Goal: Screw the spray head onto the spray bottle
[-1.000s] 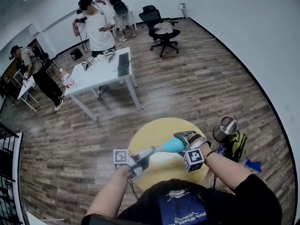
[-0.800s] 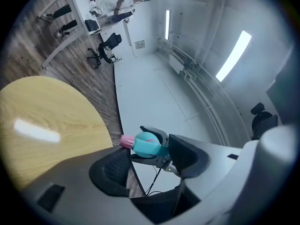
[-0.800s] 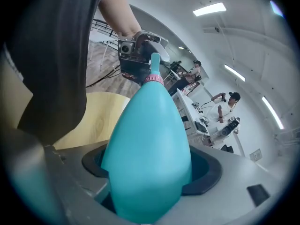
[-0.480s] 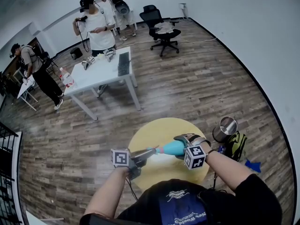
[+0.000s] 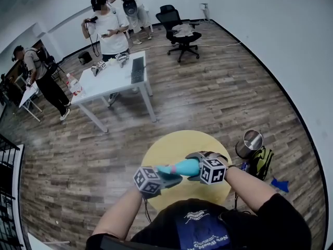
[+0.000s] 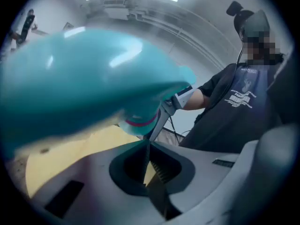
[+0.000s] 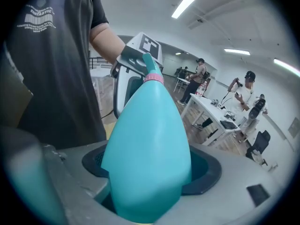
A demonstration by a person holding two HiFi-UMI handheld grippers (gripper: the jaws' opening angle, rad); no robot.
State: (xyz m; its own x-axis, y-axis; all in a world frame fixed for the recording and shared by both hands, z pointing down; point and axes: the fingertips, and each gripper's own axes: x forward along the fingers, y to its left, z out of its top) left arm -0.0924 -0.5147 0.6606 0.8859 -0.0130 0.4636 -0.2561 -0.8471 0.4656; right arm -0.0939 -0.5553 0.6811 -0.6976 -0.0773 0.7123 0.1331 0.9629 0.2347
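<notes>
Teal spray bottle point(image 6: 70, 78), blurred and cut off.
My left gripper view blurs it past the left edge; my right gripper point(image 7: 149, 175) hides its base.

Both forearms reach in from six o'clock in the head view. The left gripper point(image 5: 171, 179), at seven o'clock, points toward three; its jaws have just closed with nothing between them. The right gripper point(image 5: 195, 166), at five o'clock, clamps the spray bottle point(image 7: 150, 149).
</notes>
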